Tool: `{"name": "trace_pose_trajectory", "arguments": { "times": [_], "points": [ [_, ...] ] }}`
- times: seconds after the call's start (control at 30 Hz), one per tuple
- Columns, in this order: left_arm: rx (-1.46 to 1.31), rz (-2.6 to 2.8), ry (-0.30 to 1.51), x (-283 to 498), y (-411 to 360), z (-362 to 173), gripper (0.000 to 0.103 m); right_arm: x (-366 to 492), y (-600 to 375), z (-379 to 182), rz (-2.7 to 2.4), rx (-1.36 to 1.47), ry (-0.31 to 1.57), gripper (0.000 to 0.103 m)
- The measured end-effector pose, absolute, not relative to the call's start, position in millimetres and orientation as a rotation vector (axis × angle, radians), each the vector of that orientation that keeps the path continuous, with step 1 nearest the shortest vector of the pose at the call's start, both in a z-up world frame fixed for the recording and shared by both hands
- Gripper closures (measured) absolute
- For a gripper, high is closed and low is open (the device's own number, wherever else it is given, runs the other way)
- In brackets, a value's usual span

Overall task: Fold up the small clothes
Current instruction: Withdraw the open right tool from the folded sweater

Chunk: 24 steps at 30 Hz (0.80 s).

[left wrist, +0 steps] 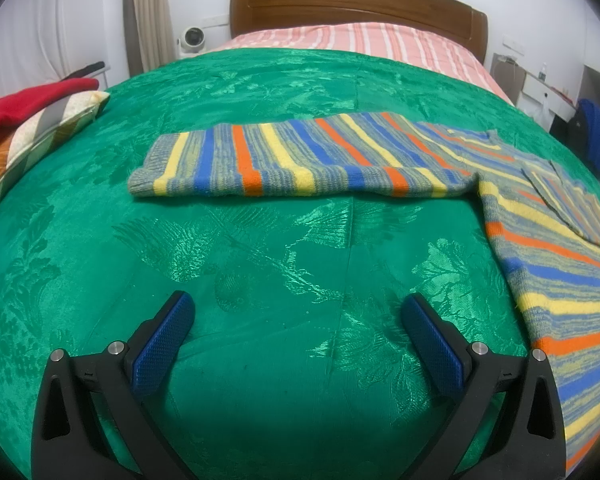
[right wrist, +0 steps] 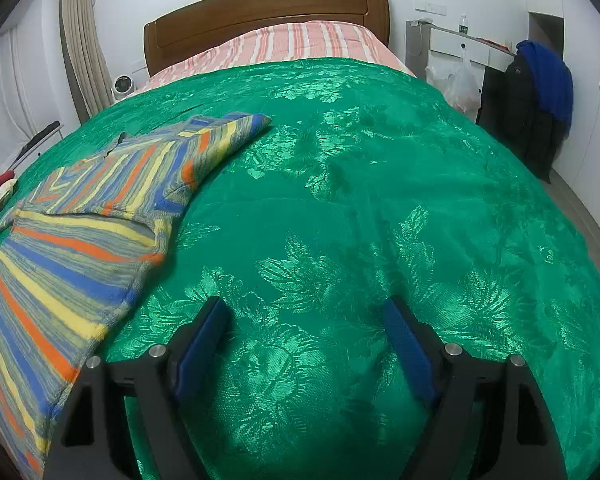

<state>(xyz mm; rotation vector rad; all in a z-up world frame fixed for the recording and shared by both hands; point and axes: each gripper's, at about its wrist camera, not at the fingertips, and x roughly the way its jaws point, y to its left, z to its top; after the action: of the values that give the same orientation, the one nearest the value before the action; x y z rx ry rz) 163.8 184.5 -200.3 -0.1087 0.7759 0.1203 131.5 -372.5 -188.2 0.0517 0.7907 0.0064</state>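
Striped knit sweater (left wrist: 380, 152), one, flat on one green bedspread (left wrist: 260, 248); two tongs, left (left wrist: 298, 320) and right (right wrist: 306, 324), both apart, empty.

I see a green patterned bedspread (left wrist: 260, 240) covering most of the bed, with pink striped bedding (left wrist: 360, 42) showing beyond it, up against a brown wooden headboard (left wrist: 356, 4). At my far left lies a striped pillow (left wrist: 32, 136) with a red garment (left wrist: 24, 106) on top. A small white fan (left wrist: 192, 40) stands beside the headboard, near beige curtains (left wrist: 150, 12). To my right, a blue garment (right wrist: 548, 76) hangs over dark clothing, next to a white plastic bag (right wrist: 460, 80).
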Motion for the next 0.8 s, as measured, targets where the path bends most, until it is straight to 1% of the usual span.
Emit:
{"name": "trace_pose_trajectory", "arguments": {
  "times": [0.8],
  "points": [
    [-0.097, 0.116, 0.794, 164.3, 184.2, -199.4, 0.0, 131.8, -373.0, -188.3, 0.006, 0.051, 0.791, 0.023]
  ]
}}
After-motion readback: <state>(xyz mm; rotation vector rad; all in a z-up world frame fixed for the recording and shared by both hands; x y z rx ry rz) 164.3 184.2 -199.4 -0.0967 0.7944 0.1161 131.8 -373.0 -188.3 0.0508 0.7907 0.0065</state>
